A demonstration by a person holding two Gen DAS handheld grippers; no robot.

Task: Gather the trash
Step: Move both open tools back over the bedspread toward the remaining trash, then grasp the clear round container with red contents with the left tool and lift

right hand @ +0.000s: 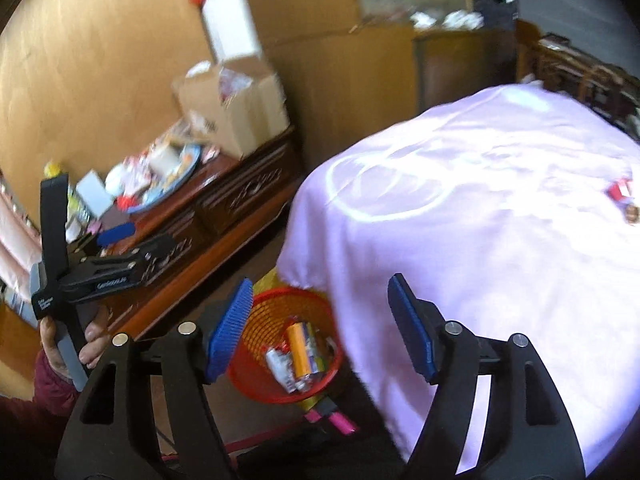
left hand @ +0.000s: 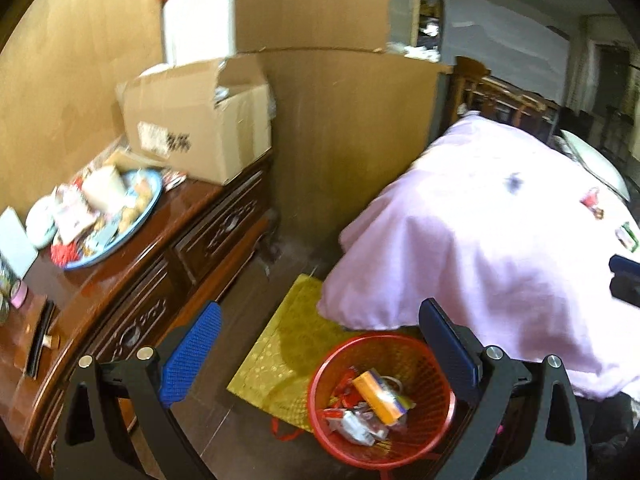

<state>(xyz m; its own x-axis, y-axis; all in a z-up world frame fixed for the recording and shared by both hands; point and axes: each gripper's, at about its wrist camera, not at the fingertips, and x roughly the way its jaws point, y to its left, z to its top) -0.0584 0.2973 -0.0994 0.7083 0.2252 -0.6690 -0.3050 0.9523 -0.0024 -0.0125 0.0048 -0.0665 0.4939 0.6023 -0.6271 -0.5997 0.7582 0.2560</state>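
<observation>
Trash is the concern here, and most of it in view already lies in the round red plastic mesh basket [left hand: 382, 400] on the floor, between the bed and the carved dark wooden dresser [left hand: 160, 272]. The bed, under a pale pink cloth cover [left hand: 480, 240], is the largest thing. On it, near the far right edge, lie a couple of small red and green wrappers [left hand: 594, 202], apparently not yet collected. The basket holds an orange and yellow carton [left hand: 380, 396] and several crumpled packets [left hand: 352, 424]. Both claws stand apart with nothing between them: the left gripper [left hand: 320, 354] hangs above the basket, and the right gripper [right hand: 324, 328] likewise. Judging by this, collection is partly done; the bed wrappers remain.
</observation>
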